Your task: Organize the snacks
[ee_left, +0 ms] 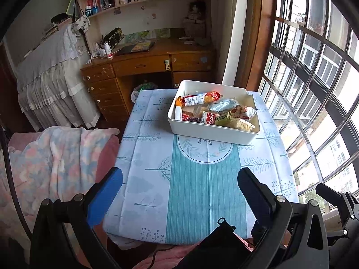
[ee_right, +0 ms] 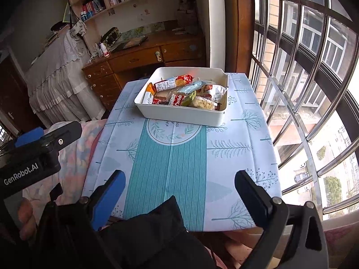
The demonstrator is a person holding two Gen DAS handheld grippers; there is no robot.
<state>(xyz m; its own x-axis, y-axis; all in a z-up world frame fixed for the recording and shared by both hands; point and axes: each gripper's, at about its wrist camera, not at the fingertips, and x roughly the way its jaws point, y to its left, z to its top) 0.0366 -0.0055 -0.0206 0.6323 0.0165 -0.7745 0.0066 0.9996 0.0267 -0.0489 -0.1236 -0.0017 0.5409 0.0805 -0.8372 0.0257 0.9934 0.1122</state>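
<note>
left claw (ee_left: 179,177): wide apart, holding nothing, "GenRobot.AI" on its body | right claw (ee_right: 179,179): wide apart, holding nothing | snacks (ee_right: 186,93): piled in white bin (ee_right: 179,114) at far middle of the desk (ee_right: 235,157) | readable: red pack (ee_left: 211,119) marked "Cookie" | other labels too small to read

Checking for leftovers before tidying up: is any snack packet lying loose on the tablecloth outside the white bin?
No, every packet sits inside the white bin; the tablecloth around it is bare.
</note>
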